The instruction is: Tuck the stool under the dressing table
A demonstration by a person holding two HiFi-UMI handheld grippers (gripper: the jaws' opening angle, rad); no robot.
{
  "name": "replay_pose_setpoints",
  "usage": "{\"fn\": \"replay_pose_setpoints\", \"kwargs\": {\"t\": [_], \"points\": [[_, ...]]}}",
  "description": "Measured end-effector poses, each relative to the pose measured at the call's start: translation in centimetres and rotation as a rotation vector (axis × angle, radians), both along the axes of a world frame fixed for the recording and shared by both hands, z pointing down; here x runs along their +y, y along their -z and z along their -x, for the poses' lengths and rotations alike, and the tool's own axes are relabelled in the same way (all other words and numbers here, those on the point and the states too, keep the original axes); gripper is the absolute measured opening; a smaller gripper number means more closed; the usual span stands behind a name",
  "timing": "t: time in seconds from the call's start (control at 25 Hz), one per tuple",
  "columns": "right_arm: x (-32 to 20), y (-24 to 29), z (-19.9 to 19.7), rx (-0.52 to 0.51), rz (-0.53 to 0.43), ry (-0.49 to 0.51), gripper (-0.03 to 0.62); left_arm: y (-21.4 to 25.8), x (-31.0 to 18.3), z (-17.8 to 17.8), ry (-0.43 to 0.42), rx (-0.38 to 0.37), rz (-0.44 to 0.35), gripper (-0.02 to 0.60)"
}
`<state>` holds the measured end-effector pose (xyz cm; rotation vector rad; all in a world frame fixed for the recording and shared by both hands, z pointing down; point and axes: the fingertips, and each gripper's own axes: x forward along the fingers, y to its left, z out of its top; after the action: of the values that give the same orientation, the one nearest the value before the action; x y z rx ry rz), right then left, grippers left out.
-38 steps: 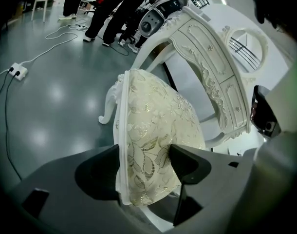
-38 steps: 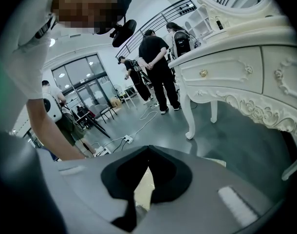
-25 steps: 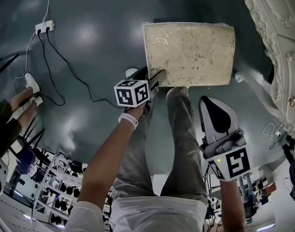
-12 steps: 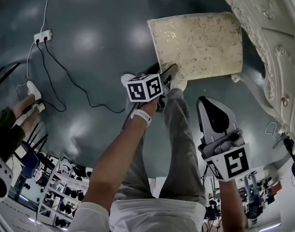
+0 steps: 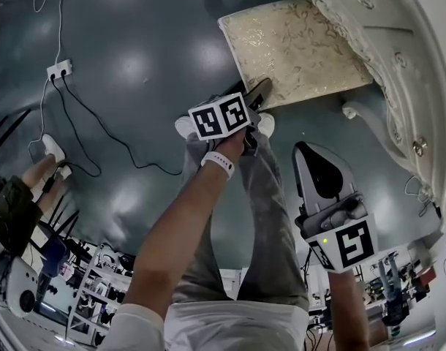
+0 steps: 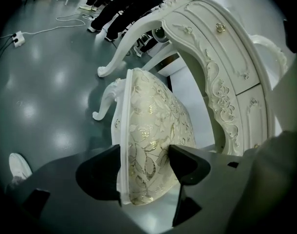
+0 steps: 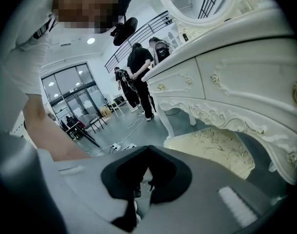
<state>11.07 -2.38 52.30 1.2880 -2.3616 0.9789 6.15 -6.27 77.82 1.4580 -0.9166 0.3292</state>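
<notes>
The stool (image 5: 296, 50) has a cream cushion with a gold leaf pattern and white carved legs. In the head view it lies partly beneath the white carved dressing table (image 5: 398, 57) at the upper right. My left gripper (image 5: 254, 101) is shut on the stool's near edge; in the left gripper view the cushion rim (image 6: 143, 165) sits clamped between the two dark jaws of the left gripper (image 6: 144, 167). My right gripper (image 5: 322, 170) hangs lower right, away from the stool, jaws shut on nothing. In the right gripper view the right gripper (image 7: 146, 172) is pressed together, the stool (image 7: 221, 143) beyond under the table's apron (image 7: 221, 116).
A white power strip (image 5: 60, 69) with black cables (image 5: 106, 134) lies on the dark floor at left. Another person's shoes (image 5: 51, 148) are near the left edge. Several people stand beyond the dressing table (image 6: 221, 67). A curved table leg (image 5: 369, 123) stands near the stool.
The stool has slid up and to the right, further under the dressing table, with my left gripper holding its edge and following. My right gripper stayed about where it was.
</notes>
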Motion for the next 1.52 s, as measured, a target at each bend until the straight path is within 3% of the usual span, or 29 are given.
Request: {"fn": "replay_pose_setpoints", "kwargs": {"t": [0.36,0.8,1.2,1.52], "points": [[-0.4,0.0,-2.2,-0.01,-0.011,-0.028,0.011,-0.3,-3.6,-4.3,0.067,0.119,0.047,0.299],[-0.2,-0.4,-4.2,-0.011,0.0,-0.074,0.011,-0.1,-7.9,-9.1,0.067,0.155,0.024,0.284],[-1.0,-0.3,-6.5,0.005,-0.001,-0.125,0.011,0.4,-12.9,-13.9,0.069,0.263,0.001,0.261],[-1.4,-1.4,-7.8,0.016,0.009,-0.148,0.011,-0.1,-16.7,-16.1,0.045,0.264,-0.068,0.245]]}}
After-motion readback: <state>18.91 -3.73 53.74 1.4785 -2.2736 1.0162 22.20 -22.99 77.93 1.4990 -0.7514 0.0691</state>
